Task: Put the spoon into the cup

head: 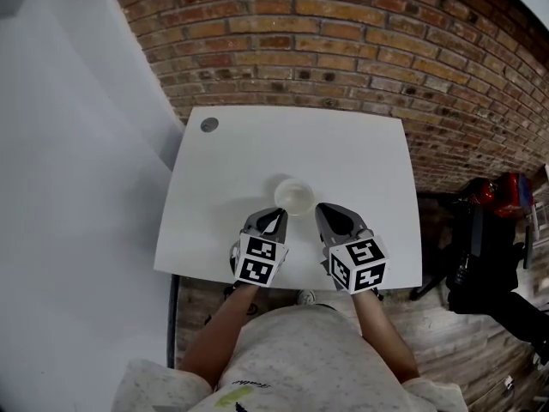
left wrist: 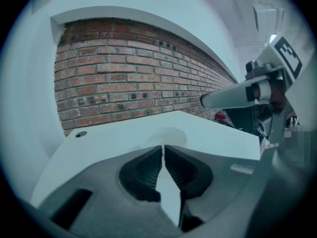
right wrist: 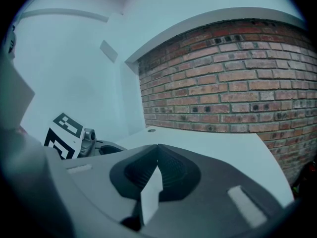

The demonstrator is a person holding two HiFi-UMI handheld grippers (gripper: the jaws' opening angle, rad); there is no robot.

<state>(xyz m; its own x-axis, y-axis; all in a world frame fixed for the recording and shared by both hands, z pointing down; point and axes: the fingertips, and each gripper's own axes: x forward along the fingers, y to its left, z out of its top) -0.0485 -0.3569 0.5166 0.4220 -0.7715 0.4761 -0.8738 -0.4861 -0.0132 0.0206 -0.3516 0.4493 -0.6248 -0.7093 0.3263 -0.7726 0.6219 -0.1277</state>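
Note:
A small white cup [head: 293, 197] stands on the white table [head: 360, 153], a little in front of its middle. In the left gripper view the cup [left wrist: 168, 134] shows as a faint pale round just past the jaw tips. My left gripper [head: 276, 216] is just left of the cup and near it, jaws shut with nothing between them. My right gripper [head: 327, 212] is just right of the cup, also shut and empty. No spoon shows in any view. In their own views the left gripper [left wrist: 162, 147] and the right gripper [right wrist: 158, 147] have their pads together.
A round cable hole [head: 208, 125] sits at the table's far left corner. A brick wall [head: 343, 41] runs behind the table and a white wall [head: 77, 144] stands at its left. Red and black gear [head: 493, 197] lies on the floor at the right.

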